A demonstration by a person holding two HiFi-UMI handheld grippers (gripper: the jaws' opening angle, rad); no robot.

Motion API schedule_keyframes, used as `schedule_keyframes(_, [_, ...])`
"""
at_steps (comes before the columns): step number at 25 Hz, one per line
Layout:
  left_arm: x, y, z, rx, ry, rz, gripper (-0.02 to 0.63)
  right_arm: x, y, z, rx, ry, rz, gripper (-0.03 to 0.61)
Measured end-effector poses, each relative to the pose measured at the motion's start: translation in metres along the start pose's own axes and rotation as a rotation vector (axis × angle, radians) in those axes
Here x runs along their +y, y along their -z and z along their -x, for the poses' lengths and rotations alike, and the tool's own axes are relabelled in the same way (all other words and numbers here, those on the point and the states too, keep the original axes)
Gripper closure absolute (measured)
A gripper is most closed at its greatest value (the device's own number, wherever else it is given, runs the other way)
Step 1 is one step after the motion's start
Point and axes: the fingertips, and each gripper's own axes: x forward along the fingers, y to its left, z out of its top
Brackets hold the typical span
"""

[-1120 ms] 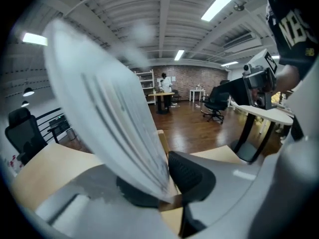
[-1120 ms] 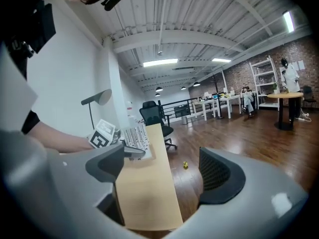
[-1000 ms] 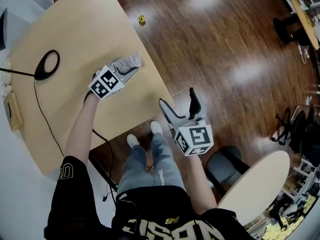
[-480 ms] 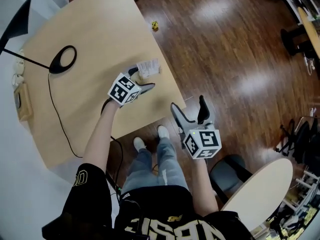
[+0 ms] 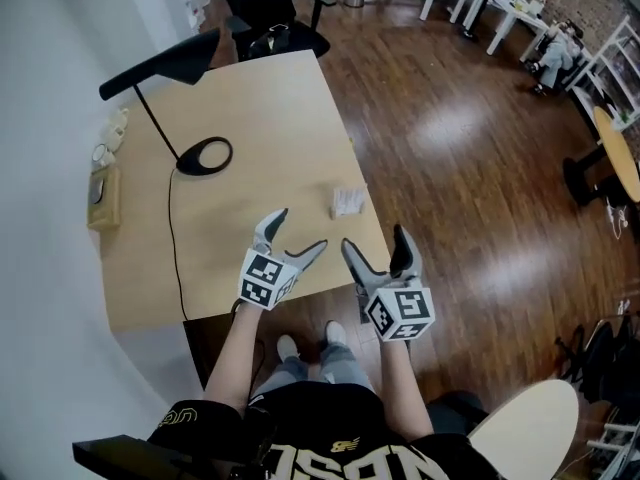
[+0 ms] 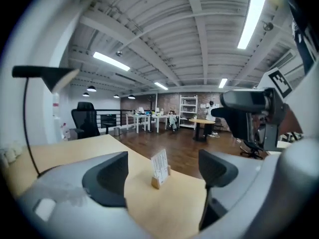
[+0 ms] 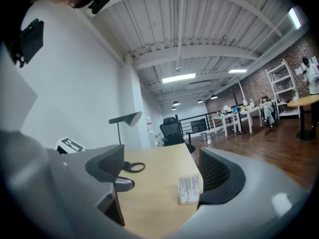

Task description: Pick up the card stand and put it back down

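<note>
1. Card stand (image 5: 347,202) sat upright on the table (image 5: 250,118), near the right-hand edge, wooden foot down and the card standing in it. Nothing was touching it.
2. Left gripper (image 5: 300,230) hung over the near edge of the table, apart from the stand. Its jaws were spread and opening wider. In the left gripper view the stand showed in the gap between them, but it was out ahead on the tabletop, so no pinch and nothing held.
3. Right gripper (image 5: 374,238) was just beside the left one, at the table's near corner. Jaws spread too, and empty. In its own view the stand sat by the right jaw, but further out on the table.
4. Desk lamp (image 5: 204,155) & its cord were on the far-left side, well clear of the stand.
5. Step in hand, imo: the stand was down and free, both tongs off it. So either the put-down was done, or this was the open-up before a reach. Couldn't settle which from this alone.
6. If a grab was next, the left one would need to go fwd and a bit right, level w/ the stand, pads either side of the foot or card, and squeeze gently. It looked light, tippy and close to the edge.
</note>
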Motion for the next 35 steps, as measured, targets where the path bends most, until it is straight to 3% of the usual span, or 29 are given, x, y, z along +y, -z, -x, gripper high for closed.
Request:
schedule_keyframes(6, [0.014,-0.054,0.114,-0.118,-0.235,-0.081,0.147,0.068,-0.056,0.014,-0.127,-0.054,0.108,0.106])
schedule_keyframes(11, [0.014,-0.076,0.176,-0.246,-0.325,-0.069,0.160,0.104,-0.067,0.048,-0.148,-0.045,0.258,0.106])
schedule_keyframes(14, [0.002,-0.071,0.201,-0.239,-0.358,-0.101,0.160,0.111,-0.055,0.066,-0.120,-0.034,0.266,0.106])
schedule_keyframes(18, [-0.005,-0.069,0.232,-0.268,-0.433,-0.084,0.170,0.114,-0.052,0.079,-0.127,-0.041,0.248,0.106])
schedule_keyframes(25, [-0.072,-0.072,0.265,-0.289,-0.646,-0.131,0.199,0.125,-0.044,0.136,-0.131,-0.199,0.201,0.106])
schedule_keyframes(30, [-0.139,-0.069,0.280,-0.280,-0.682,-0.125,0.224,0.121,-0.037,0.190,-0.148,-0.217,0.234,0.109])
schedule_keyframes(32, [-0.152,-0.061,0.286,-0.236,-0.696,-0.137,0.224,0.120,-0.032,0.199,-0.117,-0.207,0.225,0.109])
schedule_keyframes(35, [-0.160,-0.050,0.295,-0.220,-0.696,-0.113,0.224,0.126,-0.034,0.202,-0.095,-0.169,0.309,0.126])
